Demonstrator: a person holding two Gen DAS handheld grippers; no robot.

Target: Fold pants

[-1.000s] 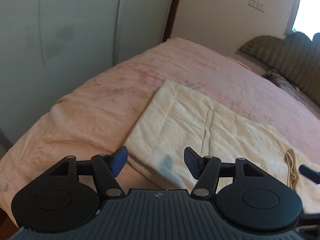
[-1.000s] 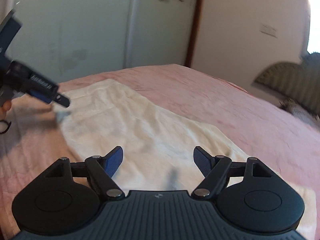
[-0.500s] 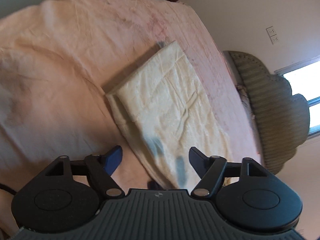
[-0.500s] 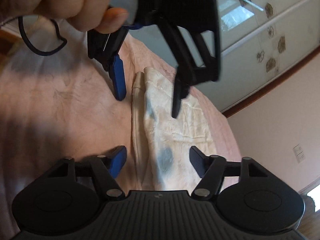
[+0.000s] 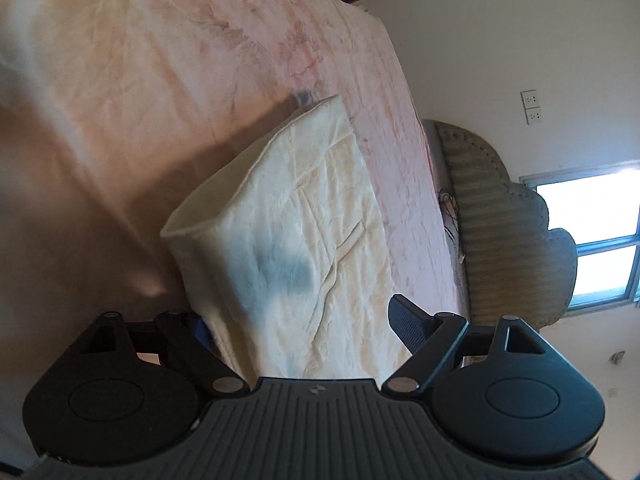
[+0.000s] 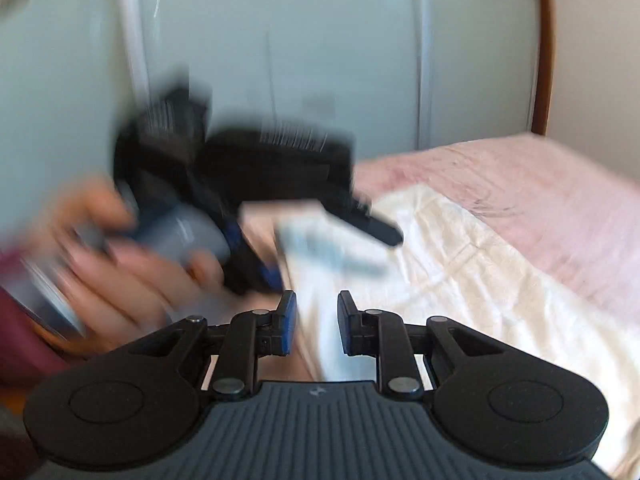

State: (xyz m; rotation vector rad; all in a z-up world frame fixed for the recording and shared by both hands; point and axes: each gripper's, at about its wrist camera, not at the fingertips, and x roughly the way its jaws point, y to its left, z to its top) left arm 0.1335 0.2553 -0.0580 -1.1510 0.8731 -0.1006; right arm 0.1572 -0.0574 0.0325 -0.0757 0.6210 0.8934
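Cream pants, folded into a long strip, lie on a pink bed. My left gripper hovers over their near end with its jaws opening wide. One finger is partly hidden behind a raised edge of the cloth, and no pad presses on it. In the right wrist view the pants run off to the right. My right gripper is closing, and the cream edge fills the narrow gap between its blue pads. The left gripper shows there as a blur, straddling the pants' corner just ahead.
A person's hand holds the left gripper at the bed's near side. Pale wardrobe doors stand behind the bed. A ribbed green headboard and a bright window lie beyond the pants' far end.
The left gripper rolled, sank toward the pants' near end and opened wider, its left finger now behind the cloth edge. The right gripper swung round and narrowed from wide apart onto the cream edge.
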